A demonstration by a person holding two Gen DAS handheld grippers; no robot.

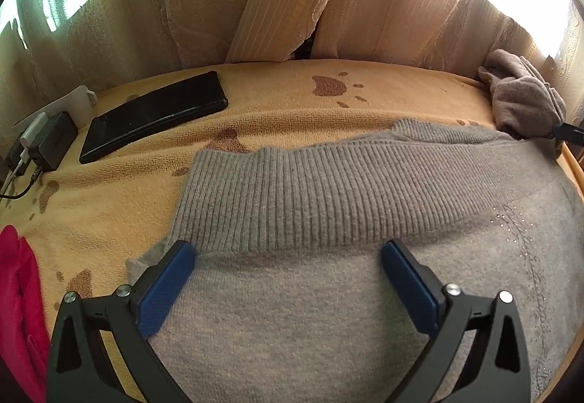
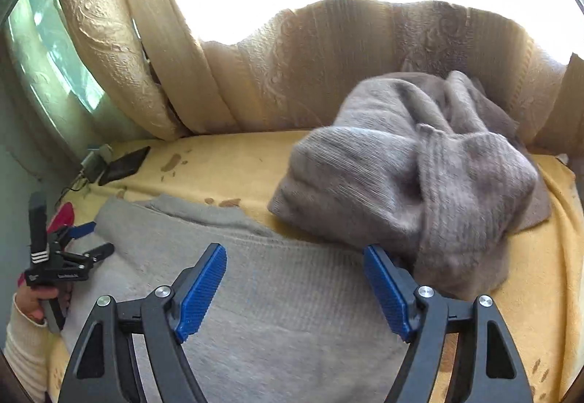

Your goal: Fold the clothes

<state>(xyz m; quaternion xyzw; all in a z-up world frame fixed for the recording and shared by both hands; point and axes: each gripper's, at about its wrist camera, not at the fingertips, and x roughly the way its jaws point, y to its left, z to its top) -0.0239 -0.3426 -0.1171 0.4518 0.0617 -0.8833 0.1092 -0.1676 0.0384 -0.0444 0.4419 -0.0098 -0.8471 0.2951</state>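
A grey knit sweater (image 1: 292, 312) lies spread flat on a yellow blanket with brown paw prints (image 1: 109, 206). Its ribbed band (image 1: 292, 195) runs across just beyond my left gripper (image 1: 288, 246). That gripper hovers open over the sweater with nothing between its blue pads (image 1: 168, 286). The right wrist view shows the same sweater (image 2: 273, 297) under my right gripper (image 2: 295, 250), also open and holding nothing. A bunched, blurred taupe knit heap (image 2: 419, 177) lies beside its right finger; whether it belongs to the sweater is unclear. A hand holds the left gripper (image 2: 85, 239) at far left.
A black flat device (image 1: 153, 115) and chargers with cables (image 1: 43, 144) lie at the blanket's far left. A red garment (image 1: 18, 312) sits at the near left. Beige curtains (image 1: 292, 2) hang behind. The taupe heap (image 1: 522, 100) fills the far right corner.
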